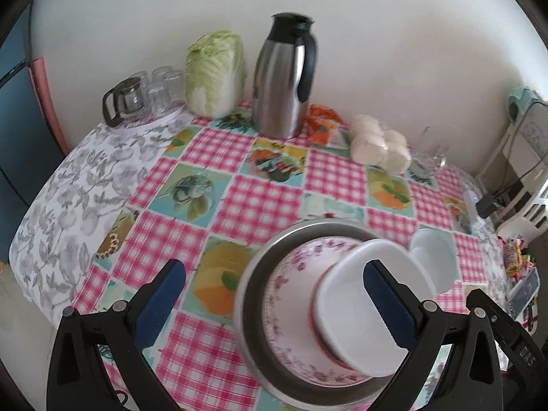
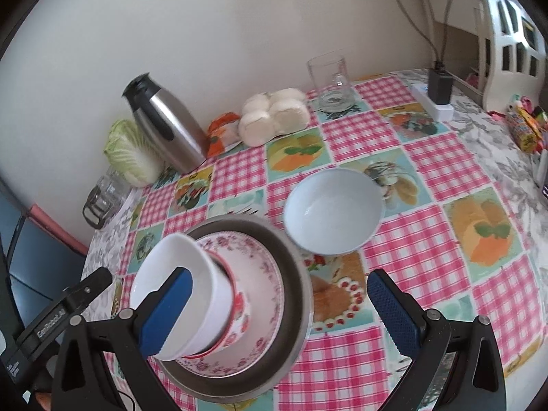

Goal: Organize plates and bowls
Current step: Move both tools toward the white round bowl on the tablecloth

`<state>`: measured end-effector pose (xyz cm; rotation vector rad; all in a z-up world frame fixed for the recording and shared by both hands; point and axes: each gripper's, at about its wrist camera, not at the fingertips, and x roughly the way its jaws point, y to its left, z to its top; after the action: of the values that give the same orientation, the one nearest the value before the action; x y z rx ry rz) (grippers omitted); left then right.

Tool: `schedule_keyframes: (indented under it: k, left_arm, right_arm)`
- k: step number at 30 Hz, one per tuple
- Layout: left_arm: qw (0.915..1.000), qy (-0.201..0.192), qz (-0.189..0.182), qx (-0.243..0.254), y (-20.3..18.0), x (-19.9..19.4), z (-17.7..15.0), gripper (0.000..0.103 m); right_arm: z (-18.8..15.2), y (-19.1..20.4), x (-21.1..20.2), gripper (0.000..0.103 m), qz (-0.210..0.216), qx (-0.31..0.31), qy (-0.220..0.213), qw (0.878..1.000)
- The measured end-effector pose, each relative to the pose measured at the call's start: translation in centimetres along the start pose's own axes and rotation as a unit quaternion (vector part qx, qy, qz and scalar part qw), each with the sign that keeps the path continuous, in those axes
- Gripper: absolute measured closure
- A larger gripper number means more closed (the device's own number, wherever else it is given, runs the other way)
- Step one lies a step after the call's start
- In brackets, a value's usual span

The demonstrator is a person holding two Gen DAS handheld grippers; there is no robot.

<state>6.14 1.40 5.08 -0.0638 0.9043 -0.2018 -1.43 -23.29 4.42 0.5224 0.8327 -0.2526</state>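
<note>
Checkered desk [image 2: 428,239] carries nested stack: metal plate [image 2: 294,274], floral plate [image 2: 263,274], white bowl [image 2: 191,274] on top; loose pale bowl [image 2: 332,212] just right awaits stacking, both grippers' jaws open, empty.

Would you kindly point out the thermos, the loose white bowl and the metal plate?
thermos [image 1: 281,82]: left wrist view, steel body.
white bowl [image 2: 334,210]: right wrist view, inner wall.
metal plate [image 2: 294,274]: right wrist view, bare right rim.
</note>
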Motion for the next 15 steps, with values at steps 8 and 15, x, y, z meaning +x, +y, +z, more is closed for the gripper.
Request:
schedule_keyframes:
  k: [8, 15]
  left_arm:
    - [0.9992, -0.002, -0.025, 0.032, -3.7, -1.1, -0.2, 0.000]
    - [0.9964, -0.017, -0.048, 0.068, -6.9, -2.1, 0.1, 0.000]
  right_arm:
    - [0.9, -4.6, -1.7, 0.000, -0.010, 0.047, -0.015, 0.999]
    - [1.5, -8.8, -3.1, 0.000, -0.023, 0.091, -0.036, 0.995]
